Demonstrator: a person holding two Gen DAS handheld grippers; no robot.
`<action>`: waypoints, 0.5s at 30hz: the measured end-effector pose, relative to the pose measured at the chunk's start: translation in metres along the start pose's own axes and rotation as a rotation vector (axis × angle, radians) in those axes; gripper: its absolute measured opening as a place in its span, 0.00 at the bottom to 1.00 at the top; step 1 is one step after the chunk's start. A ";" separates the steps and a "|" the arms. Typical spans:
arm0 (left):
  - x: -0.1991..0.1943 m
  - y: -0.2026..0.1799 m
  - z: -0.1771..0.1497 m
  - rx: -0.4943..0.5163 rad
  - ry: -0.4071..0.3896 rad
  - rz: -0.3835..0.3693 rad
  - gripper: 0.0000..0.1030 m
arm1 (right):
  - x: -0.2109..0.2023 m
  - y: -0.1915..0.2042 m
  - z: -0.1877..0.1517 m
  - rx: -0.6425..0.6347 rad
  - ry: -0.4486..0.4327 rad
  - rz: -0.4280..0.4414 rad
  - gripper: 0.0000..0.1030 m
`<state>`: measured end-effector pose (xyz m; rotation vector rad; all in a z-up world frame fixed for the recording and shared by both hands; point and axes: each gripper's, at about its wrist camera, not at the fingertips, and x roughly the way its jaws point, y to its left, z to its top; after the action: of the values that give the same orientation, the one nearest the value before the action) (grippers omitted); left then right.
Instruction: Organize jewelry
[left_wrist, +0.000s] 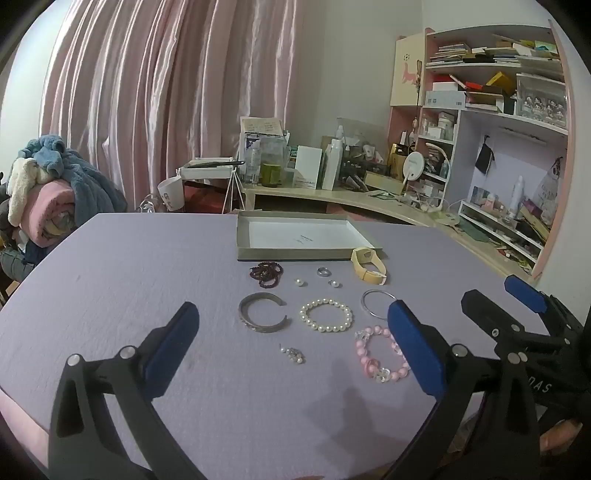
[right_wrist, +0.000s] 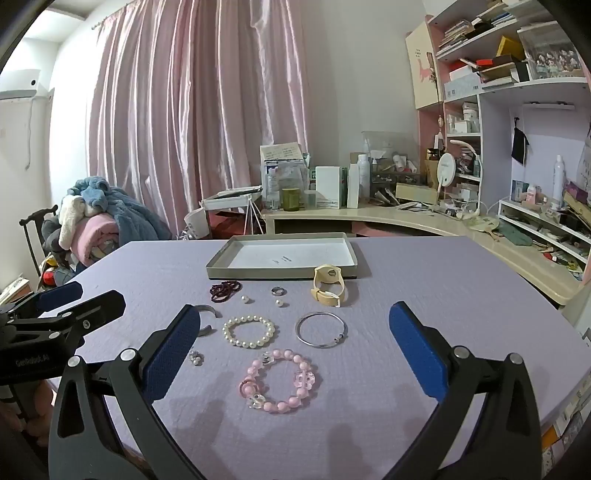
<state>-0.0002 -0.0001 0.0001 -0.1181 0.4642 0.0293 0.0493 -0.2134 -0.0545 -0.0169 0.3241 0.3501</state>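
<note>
On the lilac cloth-covered table (right_wrist: 461, 295), the left gripper (left_wrist: 291, 347) gapes wide, holding nothing; ahead lie a grey open metal cuff (left_wrist: 263, 312), a white pearl bracelet (left_wrist: 325, 315), a pink beaded bracelet (right_wrist: 279, 380); the right gripper (right_wrist: 295, 343) gapes empty too.

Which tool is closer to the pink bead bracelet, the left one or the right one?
Right. The pink bead bracelet lies just ahead of the open right tool, between its fingers. The open left tool hovers farther to the left, facing the silver cuff.
</note>
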 end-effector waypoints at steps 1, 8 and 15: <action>0.000 0.000 0.000 0.000 -0.001 0.000 0.98 | 0.000 0.000 0.000 -0.003 -0.001 -0.001 0.99; -0.001 0.000 0.000 0.000 -0.005 -0.006 0.98 | 0.000 0.001 -0.001 -0.004 -0.001 -0.003 0.99; -0.006 0.008 0.007 0.007 -0.001 -0.005 0.98 | 0.000 0.000 -0.001 -0.003 -0.002 -0.001 0.99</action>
<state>-0.0028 0.0088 0.0076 -0.1126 0.4627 0.0227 0.0485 -0.2134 -0.0551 -0.0196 0.3219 0.3501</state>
